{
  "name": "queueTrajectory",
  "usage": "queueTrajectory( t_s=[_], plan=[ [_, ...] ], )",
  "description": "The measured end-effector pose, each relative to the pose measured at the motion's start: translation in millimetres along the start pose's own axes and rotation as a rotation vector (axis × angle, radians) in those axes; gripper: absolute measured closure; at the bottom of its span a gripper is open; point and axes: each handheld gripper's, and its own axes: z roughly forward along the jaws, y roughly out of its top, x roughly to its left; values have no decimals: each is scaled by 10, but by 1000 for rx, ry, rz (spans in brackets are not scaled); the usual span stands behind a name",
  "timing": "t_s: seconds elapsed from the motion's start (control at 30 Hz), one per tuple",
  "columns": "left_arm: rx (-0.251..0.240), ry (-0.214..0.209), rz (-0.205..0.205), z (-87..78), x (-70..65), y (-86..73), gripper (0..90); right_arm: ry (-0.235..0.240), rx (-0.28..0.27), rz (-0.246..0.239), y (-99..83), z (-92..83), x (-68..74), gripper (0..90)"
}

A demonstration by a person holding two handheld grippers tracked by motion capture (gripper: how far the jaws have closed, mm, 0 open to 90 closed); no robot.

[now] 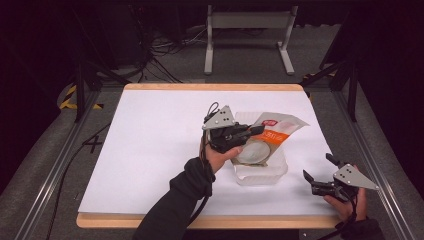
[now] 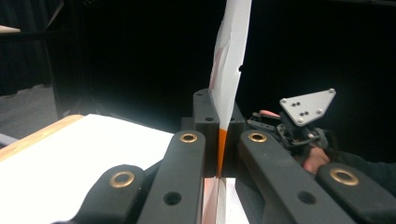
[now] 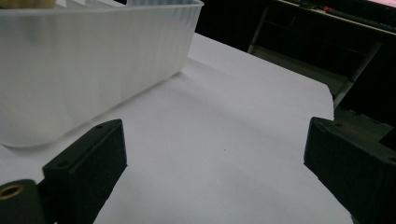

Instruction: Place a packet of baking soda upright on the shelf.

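Seen from above, a person's two forearms in dark sleeves reach in from the near edge of a white counter with a wooden rim. Nearest, at the right front corner, the right gripper rests low over the counter in the right hand, its fingers spread wide with nothing between them. In the right gripper view the two black fingers frame bare white surface, and the frosted wall of a clear plastic tub stands just beside them. Farther in, near the middle of the counter, the left gripper has its fingers pressed together, pinching the edge of a white and orange food pouch. The pouch hangs over the tub, partly inside it. Beyond the counter lie grey floor, cables and a metal stand
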Motion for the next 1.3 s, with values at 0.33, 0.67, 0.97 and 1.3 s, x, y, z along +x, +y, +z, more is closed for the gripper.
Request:
queueTrajectory(
  t_s=[0.33,0.67,0.97,1.3],
  plan=[
    [-59,-43,-44,253,-19,-258,899,-3,-2,-4,0,3,3,60],
    [-84,-66,-128,133,72,-620,898,-4,0,-2,0,2,2,60],
    [25,-59,-63,-55,24,-705,898,-5,0,2,-1,-2,2,61],
    [66,-46,-60,-110,64,-788,898,-6,-1,-1,-1,-1,3,61]
  ],
)
